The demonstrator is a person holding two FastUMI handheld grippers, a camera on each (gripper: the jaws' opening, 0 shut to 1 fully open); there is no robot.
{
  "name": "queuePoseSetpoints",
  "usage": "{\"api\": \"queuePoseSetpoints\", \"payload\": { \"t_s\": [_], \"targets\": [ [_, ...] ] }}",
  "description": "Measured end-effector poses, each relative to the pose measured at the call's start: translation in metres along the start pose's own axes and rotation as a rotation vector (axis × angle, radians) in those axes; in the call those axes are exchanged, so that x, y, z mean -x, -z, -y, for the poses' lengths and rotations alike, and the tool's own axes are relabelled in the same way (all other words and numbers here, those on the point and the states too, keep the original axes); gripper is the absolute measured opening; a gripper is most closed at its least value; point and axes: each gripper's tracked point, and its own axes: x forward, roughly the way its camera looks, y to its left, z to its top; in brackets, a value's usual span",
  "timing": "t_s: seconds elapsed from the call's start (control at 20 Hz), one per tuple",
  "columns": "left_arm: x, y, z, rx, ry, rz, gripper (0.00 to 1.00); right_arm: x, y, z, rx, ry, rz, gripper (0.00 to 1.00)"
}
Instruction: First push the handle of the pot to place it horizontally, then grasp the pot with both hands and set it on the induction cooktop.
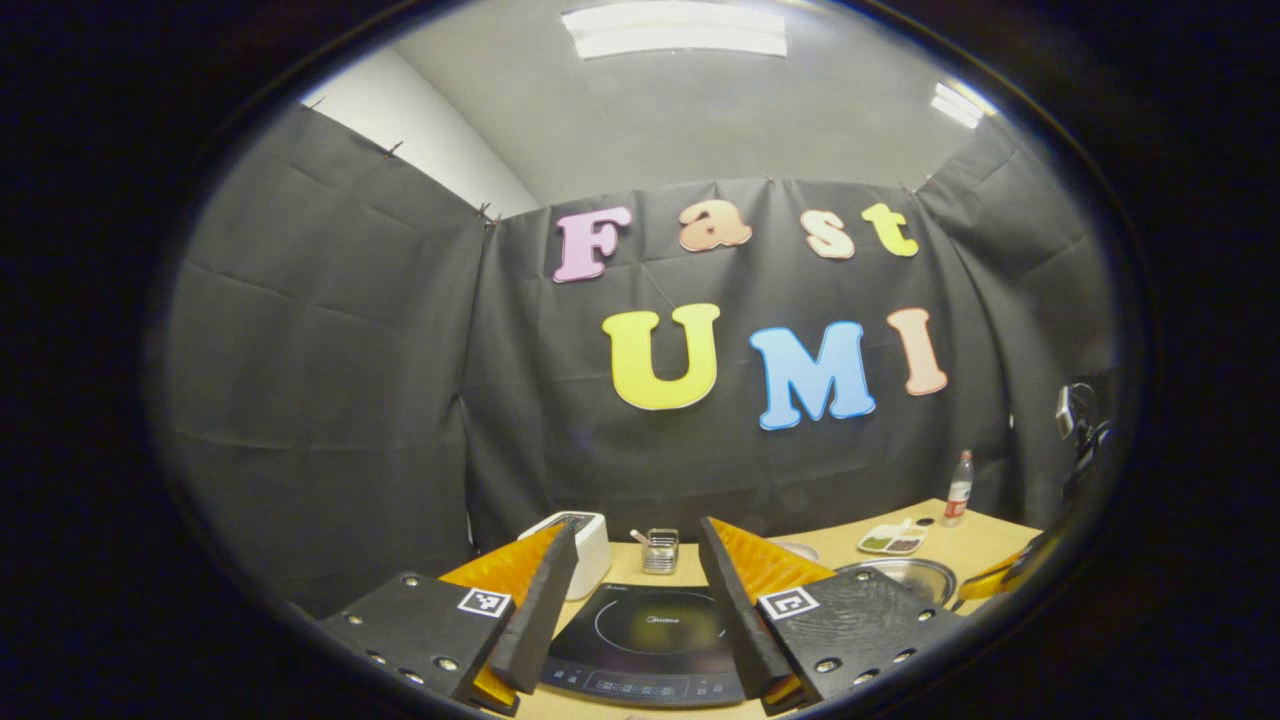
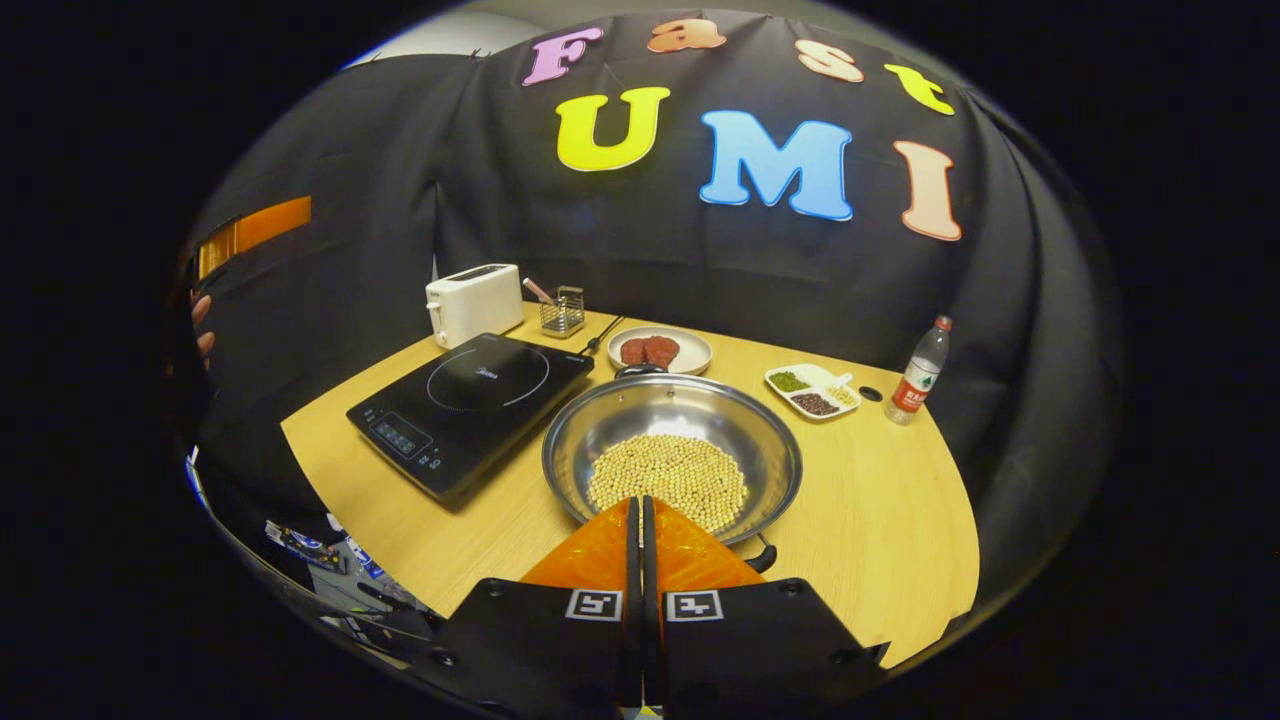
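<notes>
Left gripper [image 1: 637, 560], fingers spread, hung at lower centre over the induction cooktop [image 1: 650, 640]; pot [image 1: 905, 575] rim at lower right.
Right gripper [image 2: 640, 525], fingers together and empty, sat bottom centre before the pot [image 2: 672, 455], handles [image 2: 762, 555] near-far, cooktop [image 2: 470, 405] left.

Black cloth walls [image 1: 330, 380] enclose a wooden table [image 2: 880, 520]; ceiling light panels [image 1: 675, 30] glow above.

We see a white toaster [image 2: 473, 302] and wire caddy [image 2: 563, 311] at the counter's [image 2: 880, 520] back, a plate of red food [image 2: 660, 351], a divided dish [image 2: 814, 390], and a water bottle [image 2: 921, 371].
</notes>
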Motion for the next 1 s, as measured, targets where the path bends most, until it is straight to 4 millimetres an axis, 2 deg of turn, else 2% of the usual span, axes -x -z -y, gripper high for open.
{"api": "queuePoseSetpoints", "payload": {
  "t_s": [0.25, 0.35, 0.65, 0.7, 0.75, 0.8, 1.0],
  "targets": [
    [-0.004, 0.008, 0.005, -0.006, -0.036, -0.027, 0.72, -0.018, 0.027, -0.006, 0.034, -0.084, -0.094, 0.02],
    [-0.007, 0.012, 0.008, -0.008, -0.049, -0.041, 0.75, -0.023, 0.039, -0.010, 0.023, -0.119, -0.133, 0.02],
    [-0.013, 0.014, 0.022, -0.033, -0.062, -0.059, 0.72, -0.037, 0.065, 0.002, 0.012, -0.141, -0.228, 0.00],
    [-0.013, 0.014, 0.024, -0.036, -0.062, -0.062, 0.75, -0.040, 0.069, 0.004, 0.006, -0.140, -0.240, 0.02],
    [-0.014, 0.015, 0.026, -0.037, -0.064, -0.064, 0.72, -0.042, 0.071, 0.006, 0.003, -0.141, -0.249, 0.02],
    [-0.014, 0.015, 0.027, -0.037, -0.065, -0.066, 0.72, -0.044, 0.072, 0.008, 0.004, -0.139, -0.254, 0.00],
    [-0.014, 0.017, 0.031, -0.045, -0.074, -0.074, 0.72, -0.051, 0.077, 0.018, 0.022, -0.126, -0.275, 0.02]
  ]
}}
